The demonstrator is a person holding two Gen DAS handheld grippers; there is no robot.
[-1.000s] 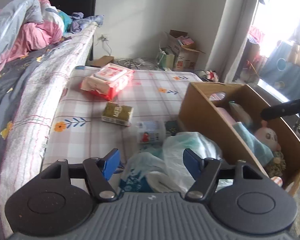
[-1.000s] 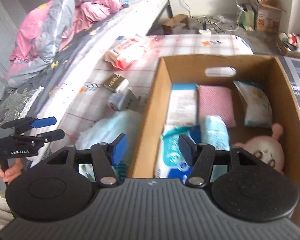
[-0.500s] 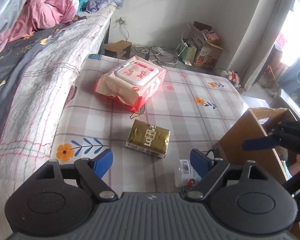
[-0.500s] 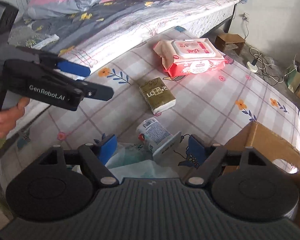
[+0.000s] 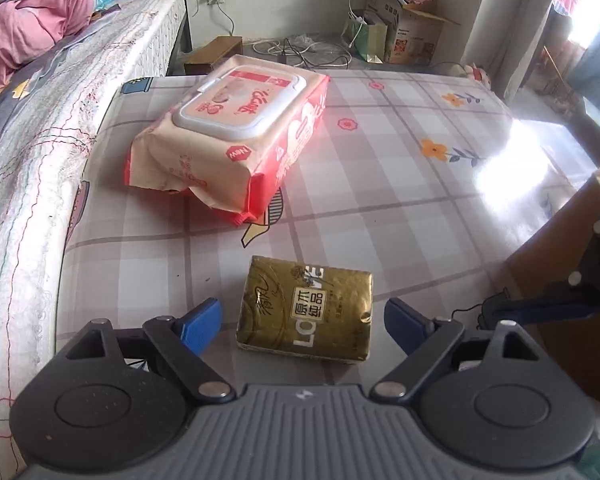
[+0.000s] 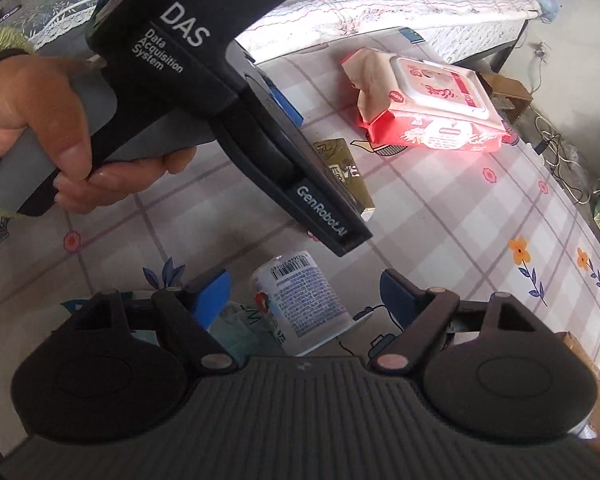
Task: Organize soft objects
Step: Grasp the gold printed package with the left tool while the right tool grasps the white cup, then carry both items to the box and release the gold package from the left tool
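We hold the left gripper low over the plaid floral tablecloth, jaws spread wide and holding nothing, its blue fingertips flanking the gold tissue pack without touching it; the pack lies flat between them, just in front of the gripper body. Beyond it, near but apart, sits the red-and-cream wet wipes pack with its white flip lid facing up, close to the bed's quilted edge. At the right edge of the left wrist view we see a corner of the cardboard box, with part of the other gripper in front of it. In the right wrist view, the right gripper is also spread open and empty, a small white tissue pack with a barcode lying between its blue fingertips, no contact that we can make out. A bit of pale plastic wrapping shows just below the left fingertip; we cannot tell what it is. The left hand grips the grey handle of the black device marked DAS, which crosses the upper view and partly hides the gold pack. The wipes pack lies further back on the cloth.
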